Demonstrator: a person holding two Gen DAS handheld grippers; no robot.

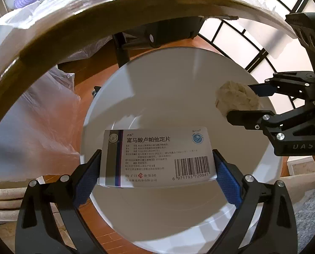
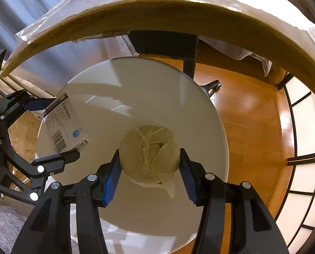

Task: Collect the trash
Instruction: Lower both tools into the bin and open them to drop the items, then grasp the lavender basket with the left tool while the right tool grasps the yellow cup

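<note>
My left gripper (image 1: 157,165) is shut on a white medicine box (image 1: 157,156) with a barcode, held over the open white round bin (image 1: 178,74). My right gripper (image 2: 150,158) is shut on a crumpled cream paper ball (image 2: 150,154), also held over the white bin (image 2: 157,89). In the left wrist view the right gripper (image 1: 240,102) holds the paper ball (image 1: 235,100) at the right. In the right wrist view the left gripper (image 2: 51,127) holds the box (image 2: 65,124) at the left.
The wooden table edge (image 1: 51,42), covered in clear plastic sheet, arcs above the bin, with black table legs (image 2: 189,63) behind it. The floor (image 2: 252,116) is wood. A plastic bag (image 1: 41,116) hangs at the left. A black-framed panel (image 2: 301,169) stands right.
</note>
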